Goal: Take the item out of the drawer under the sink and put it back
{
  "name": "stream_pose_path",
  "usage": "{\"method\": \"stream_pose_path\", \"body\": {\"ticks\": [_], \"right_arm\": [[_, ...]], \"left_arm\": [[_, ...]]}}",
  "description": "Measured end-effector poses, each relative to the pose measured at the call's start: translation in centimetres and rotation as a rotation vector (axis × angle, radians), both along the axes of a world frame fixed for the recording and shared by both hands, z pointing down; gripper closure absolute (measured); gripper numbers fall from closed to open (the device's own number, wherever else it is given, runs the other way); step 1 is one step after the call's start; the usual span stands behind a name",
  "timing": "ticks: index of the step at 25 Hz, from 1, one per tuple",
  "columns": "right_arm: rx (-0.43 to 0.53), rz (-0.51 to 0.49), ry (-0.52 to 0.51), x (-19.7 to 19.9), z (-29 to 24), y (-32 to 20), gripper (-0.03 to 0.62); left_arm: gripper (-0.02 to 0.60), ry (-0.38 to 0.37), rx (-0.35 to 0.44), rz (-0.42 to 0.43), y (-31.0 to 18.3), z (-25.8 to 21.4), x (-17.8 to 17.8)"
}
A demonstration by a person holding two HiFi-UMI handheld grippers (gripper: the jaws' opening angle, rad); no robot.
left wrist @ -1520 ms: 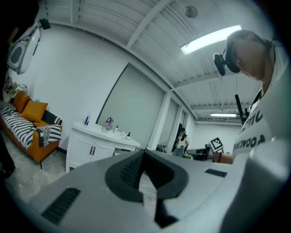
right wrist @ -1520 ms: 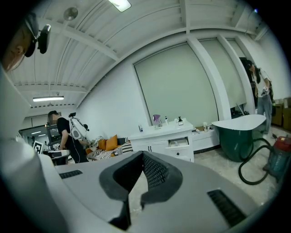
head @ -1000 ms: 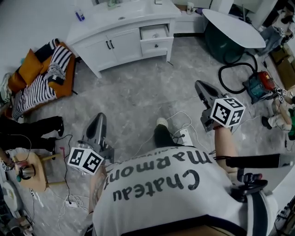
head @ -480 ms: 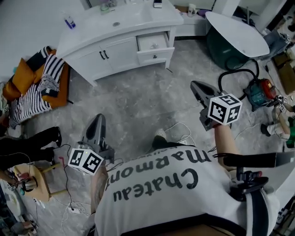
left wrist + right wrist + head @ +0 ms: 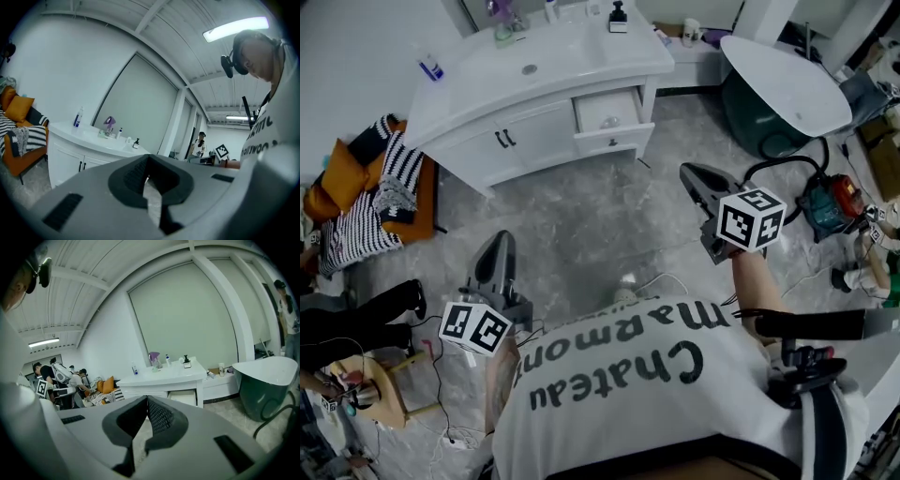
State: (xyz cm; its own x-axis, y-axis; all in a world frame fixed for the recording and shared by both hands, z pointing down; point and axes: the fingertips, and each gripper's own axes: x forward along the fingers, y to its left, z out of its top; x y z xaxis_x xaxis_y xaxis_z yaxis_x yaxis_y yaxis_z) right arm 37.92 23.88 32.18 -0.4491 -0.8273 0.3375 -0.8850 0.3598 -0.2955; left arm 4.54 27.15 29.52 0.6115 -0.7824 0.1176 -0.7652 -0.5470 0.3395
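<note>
The white sink cabinet [image 5: 534,80] stands ahead across the grey floor. Its top right drawer [image 5: 609,111] is pulled partly open; I cannot make out what lies inside. My left gripper [image 5: 497,242] is held low on the left, shut and empty, well short of the cabinet. On the right, my right gripper [image 5: 690,172] points toward the drawer side, also shut with nothing in it. The left gripper view shows its closed tips [image 5: 149,158] against the cabinet [image 5: 70,150]. In the right gripper view, closed tips [image 5: 147,398] sit below the drawer [image 5: 183,397].
A dark green tub with a white rim [image 5: 783,80] stands right of the cabinet. A machine with a black hose [image 5: 825,197] and cables [image 5: 661,281] lie on the floor. An orange seat with striped cloth [image 5: 366,197] is on the left, with a person's leg [image 5: 356,309].
The cabinet has come nearer and lower in the head view as I walk toward it. Both grippers travel forward with me, still shut and empty.
</note>
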Motion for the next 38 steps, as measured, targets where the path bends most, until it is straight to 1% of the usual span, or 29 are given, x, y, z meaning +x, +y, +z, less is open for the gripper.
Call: {"method": "stream_pose_path", "body": {"ticks": [3,7,12,17,22,25,27,29,32,38], "right_arm": [[-0.005,-0.005,0.003,0.4,0.2,-1.8,0.583],[-0.003,-0.01,0.009,0.5,0.2,-2.9,0.584],[0.007,-0.029,0.011,0.1,0.1,-3.8,0.584],[0.002,-0.043,-0.006,-0.9,0.7,-4.2,0.584],[0.005,-0.059,-0.012,-2.0,1.0,-4.4,0.583],[0.009,-0.049,-0.016,-2.3,1.0,-4.8,0.584],[0.004,-0.031,-0.019,-2.3,1.3,-5.3,0.584],[0.001,-0.013,-0.021,-2.4,1.4,-5.9,0.584],[0.002,0.012,-0.026,-3.2,1.2,-7.8,0.583],[0.033,0.088,-0.041,-4.2,0.3,-12.5,0.585]], "left_arm": [[0.574,0.013,-0.004,-0.002,-1.8,0.1,0.7],[0.574,0.012,-0.011,-0.015,-2.7,0.6,0.8],[0.574,0.014,-0.027,-0.011,-3.1,1.2,1.0],[0.574,0.007,-0.026,0.011,-4.1,1.5,1.7],[0.574,0.005,-0.035,0.054,-4.5,2.1,2.6],[0.574,0.011,-0.041,0.072,-5.4,2.1,2.7],[0.574,-0.001,-0.037,0.093,-6.2,2.1,2.7],[0.574,-0.009,-0.033,0.107,-7.4,2.1,2.4],[0.574,0.01,-0.04,0.126,-10.5,1.8,1.4],[0.574,-0.003,0.005,0.18,-17.3,-0.1,-0.1]]}}
